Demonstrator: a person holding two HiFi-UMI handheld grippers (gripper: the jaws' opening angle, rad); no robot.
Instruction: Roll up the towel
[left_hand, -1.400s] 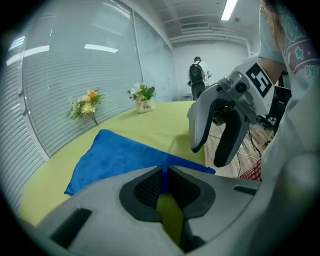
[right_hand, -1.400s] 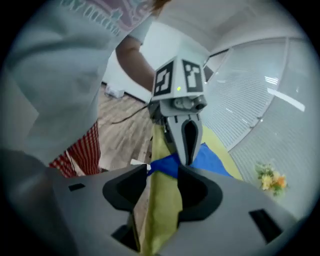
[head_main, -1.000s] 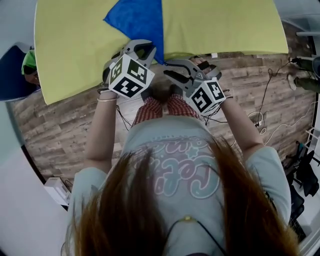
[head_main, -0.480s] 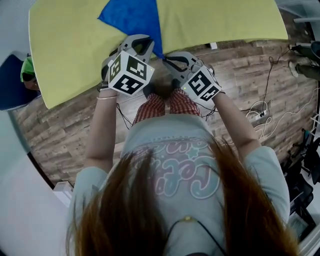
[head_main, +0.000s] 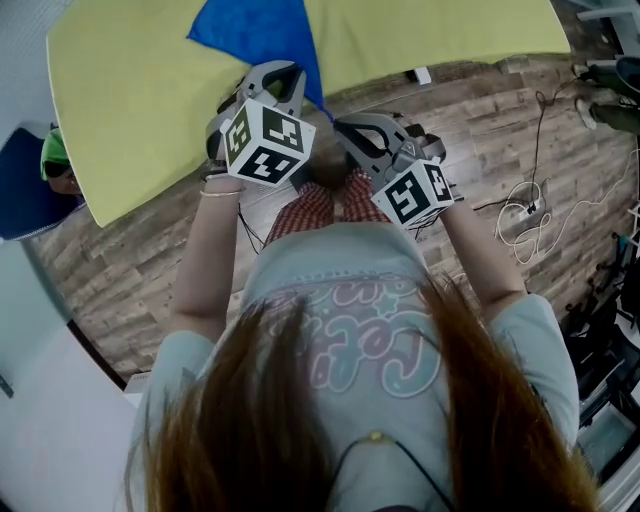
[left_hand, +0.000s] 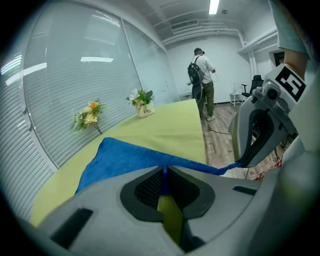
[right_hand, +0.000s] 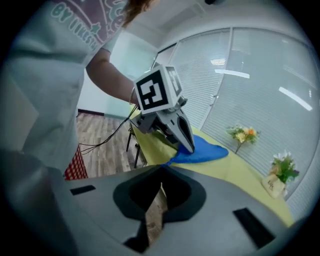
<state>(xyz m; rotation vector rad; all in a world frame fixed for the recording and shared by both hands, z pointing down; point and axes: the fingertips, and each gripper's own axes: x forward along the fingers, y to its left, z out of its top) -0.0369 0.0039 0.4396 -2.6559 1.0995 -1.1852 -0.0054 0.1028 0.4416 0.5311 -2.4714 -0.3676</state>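
Note:
A blue towel (head_main: 255, 35) lies on the yellow table (head_main: 130, 90), one corner reaching the near edge. My left gripper (head_main: 288, 88) is shut on that corner; a thin blue strip (left_hand: 164, 176) shows between its jaws. The right gripper view also shows the left gripper (right_hand: 189, 146) biting the towel (right_hand: 202, 152) at the table's edge. My right gripper (head_main: 345, 130) hangs just off the table edge, beside the left one. Its jaws have just been closing and now stand shut, with only wood floor showing through their gap (right_hand: 159, 189). The towel's edge (left_hand: 220, 169) runs toward the right gripper's tip (left_hand: 241, 162).
Two small flower pots (left_hand: 142, 102) (left_hand: 89, 114) stand along the table's far side by the blinds. A person (left_hand: 202, 80) stands at the table's far end, another with a green cap (head_main: 55, 160) sits at left. Cables (head_main: 525, 215) lie on the wood floor.
The right gripper's jaws have closed, and it has rolled and drawn slightly back from the table edge. The left gripper keeps its hold on the towel corner.

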